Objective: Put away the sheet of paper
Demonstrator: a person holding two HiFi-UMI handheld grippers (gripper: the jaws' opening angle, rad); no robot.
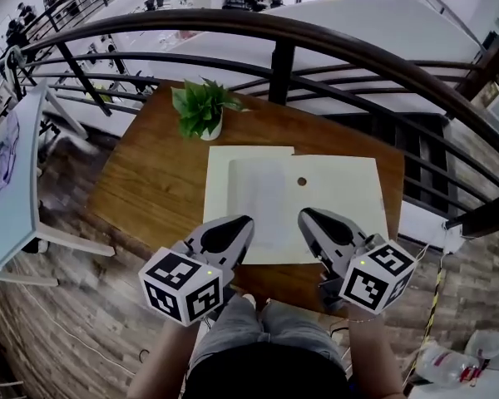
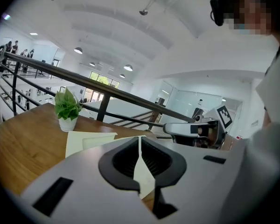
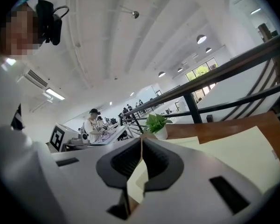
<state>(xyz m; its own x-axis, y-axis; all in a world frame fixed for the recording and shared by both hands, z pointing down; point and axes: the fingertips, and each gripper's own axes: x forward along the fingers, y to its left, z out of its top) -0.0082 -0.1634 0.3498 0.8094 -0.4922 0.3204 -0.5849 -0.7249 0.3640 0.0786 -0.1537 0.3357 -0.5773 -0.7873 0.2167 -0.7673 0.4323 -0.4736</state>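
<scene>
Both hand-held grippers (image 1: 246, 221) (image 1: 304, 215), jaws together

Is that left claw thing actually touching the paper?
Touching. The left gripper view shows the left gripper with its jaws closed on the paper at its edge.

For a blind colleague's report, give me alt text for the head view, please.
The left gripper and right gripper each have jaws shut on the near edge of a cream sheet of paper on a wooden table. A potted plant stands at the table's far edge, before a dark railing.
</scene>
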